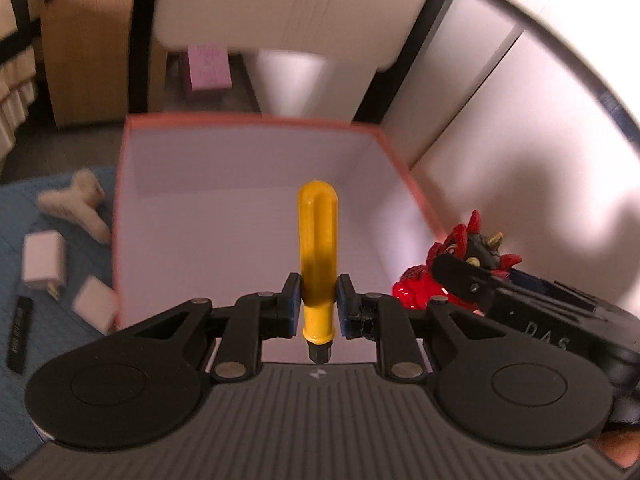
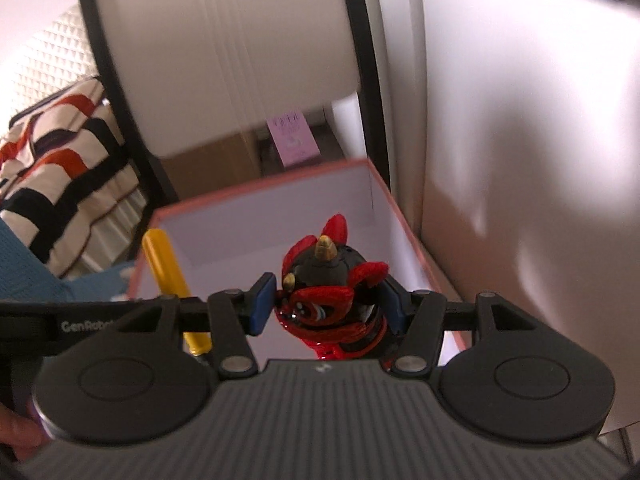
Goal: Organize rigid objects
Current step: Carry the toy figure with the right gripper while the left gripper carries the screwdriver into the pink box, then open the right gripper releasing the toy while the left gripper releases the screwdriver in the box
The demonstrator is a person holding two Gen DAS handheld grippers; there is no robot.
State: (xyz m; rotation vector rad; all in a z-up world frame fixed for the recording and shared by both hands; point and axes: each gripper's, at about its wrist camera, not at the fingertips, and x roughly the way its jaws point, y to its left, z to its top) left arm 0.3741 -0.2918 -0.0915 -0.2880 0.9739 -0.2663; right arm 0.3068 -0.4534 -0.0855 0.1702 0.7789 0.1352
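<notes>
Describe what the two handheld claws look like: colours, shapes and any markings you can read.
Both are built alike: the left claw and right claw are matte black linkage arms with silver pivot pins, two round discs at the base and a ribbed grey plate between them. Blue pads line the fingers. Pale lettering on the body starts "GenRobo".

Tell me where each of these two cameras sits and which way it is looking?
Left wrist: on the left gripper, looking along its fingers, shut on a yellow tool, down into a box; a bit of hand at bottom right.
Right wrist: on the right gripper, looking along its fingers, shut on a red and black toy, towards that box; a hand at bottom left.
Shared: box, tool, toy.
</notes>
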